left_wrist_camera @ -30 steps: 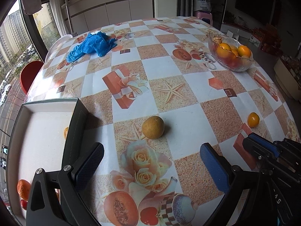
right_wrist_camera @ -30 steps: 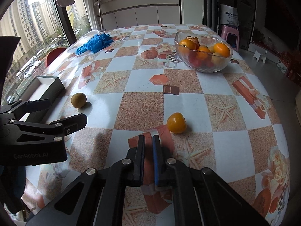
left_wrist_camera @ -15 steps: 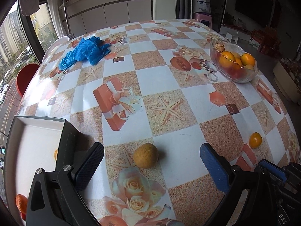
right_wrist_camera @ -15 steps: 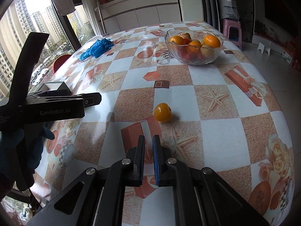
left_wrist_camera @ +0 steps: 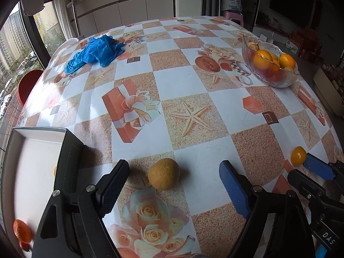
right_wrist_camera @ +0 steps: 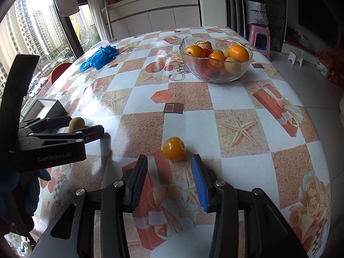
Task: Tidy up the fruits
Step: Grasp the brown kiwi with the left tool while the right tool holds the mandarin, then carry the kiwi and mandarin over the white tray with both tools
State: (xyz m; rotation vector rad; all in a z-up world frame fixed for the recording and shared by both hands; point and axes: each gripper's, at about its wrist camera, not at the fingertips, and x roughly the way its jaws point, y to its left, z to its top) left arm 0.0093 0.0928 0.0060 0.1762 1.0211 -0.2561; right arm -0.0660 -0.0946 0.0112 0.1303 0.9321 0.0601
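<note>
A brown round fruit [left_wrist_camera: 163, 174] lies on the patterned table between the fingers of my open left gripper [left_wrist_camera: 174, 172], untouched; it also shows in the right wrist view [right_wrist_camera: 77, 123]. A small orange fruit [right_wrist_camera: 173, 148] lies just ahead of my open right gripper [right_wrist_camera: 169, 167]; it also shows in the left wrist view [left_wrist_camera: 298, 155]. A black-walled box with a white inside [left_wrist_camera: 71, 150] stands at the left and holds an orange fruit [left_wrist_camera: 21, 230].
A glass bowl [right_wrist_camera: 215, 77] full of oranges and other fruit stands at the far right of the table. A crumpled blue glove [left_wrist_camera: 94, 51] lies at the far left. A red chair [left_wrist_camera: 26, 83] is beyond the table's left edge.
My right gripper has opened from shut and come close to the small orange fruit. My left gripper has closed in so that its fingers flank the brown fruit.
</note>
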